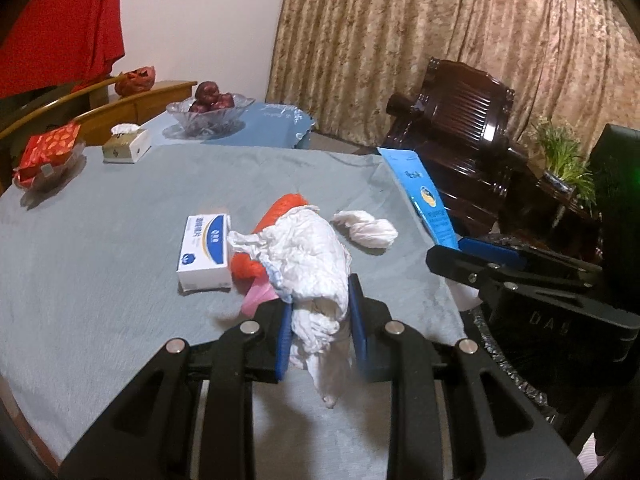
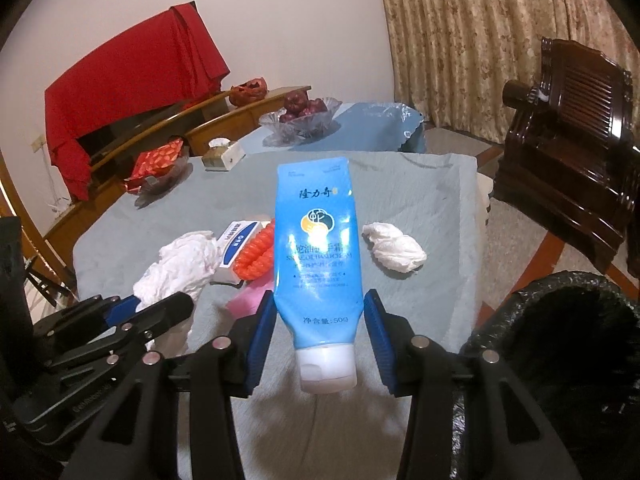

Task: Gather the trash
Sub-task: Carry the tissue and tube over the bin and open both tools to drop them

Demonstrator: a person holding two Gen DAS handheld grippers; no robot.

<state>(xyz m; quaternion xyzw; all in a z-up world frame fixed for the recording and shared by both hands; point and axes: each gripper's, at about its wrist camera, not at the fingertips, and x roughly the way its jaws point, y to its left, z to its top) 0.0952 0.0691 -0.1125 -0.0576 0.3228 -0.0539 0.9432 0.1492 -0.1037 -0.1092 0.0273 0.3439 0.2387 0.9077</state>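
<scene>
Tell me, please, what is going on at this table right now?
A person is clearing trash with two handheld grippers. The left gripper is clamped on a crumpled white tissue wad; the right gripper holds a blue hand cream tube, cap toward the camera. A bin lined with a black bag waits at the table's right edge. A small white box, orange netting and another tissue wad still lie on the grey tablecloth.

a table (image 1: pixel 100 248) under a grey-blue cloth fills the middle of both views. near the frame's centre lie a white-and-blue box (image 1: pixel 206 250), an orange mesh piece (image 2: pixel 256 254) touching it, a pink scrap (image 2: pixel 246 300) and a crumpled white tissue (image 2: pixel 394 252). toward the upper left sit a tissue box (image 1: pixel 127 145) and a dish with a red packet (image 1: pixel 48 154).
</scene>
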